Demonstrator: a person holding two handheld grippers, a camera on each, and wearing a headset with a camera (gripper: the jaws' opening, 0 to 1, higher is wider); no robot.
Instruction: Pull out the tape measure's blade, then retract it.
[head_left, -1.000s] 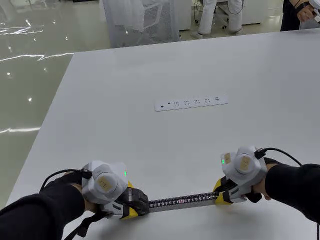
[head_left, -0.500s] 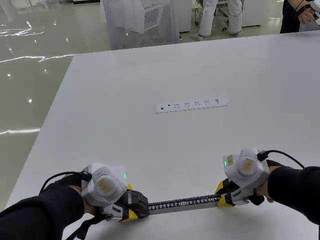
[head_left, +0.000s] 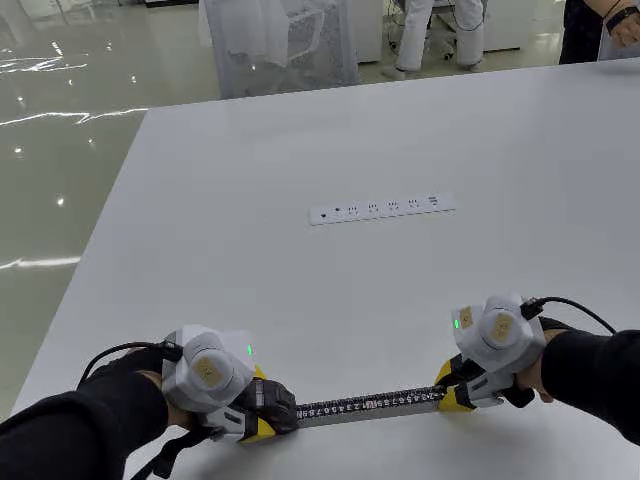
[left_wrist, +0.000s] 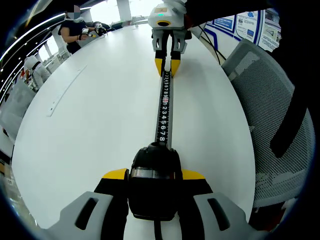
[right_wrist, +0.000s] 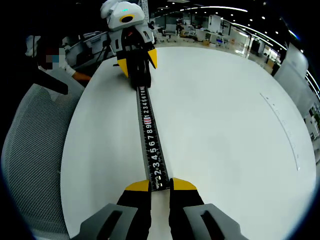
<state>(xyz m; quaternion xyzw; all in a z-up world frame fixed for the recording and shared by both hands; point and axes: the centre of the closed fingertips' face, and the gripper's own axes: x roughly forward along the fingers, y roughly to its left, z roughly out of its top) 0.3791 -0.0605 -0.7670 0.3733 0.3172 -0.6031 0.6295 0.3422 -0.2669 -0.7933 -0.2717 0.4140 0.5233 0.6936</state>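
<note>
My left tongs (left_wrist: 154, 175) clamp the tape measure (left_wrist: 154, 195), right tongs (right_wrist: 160, 185) pinch its blade (right_wrist: 149, 135) (mid-pull, I judge); next, ease it back slowly.

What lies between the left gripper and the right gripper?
The tape measure's blade, running from the case held in the left gripper to the right gripper, over bare table; clearest in the head view.
</note>
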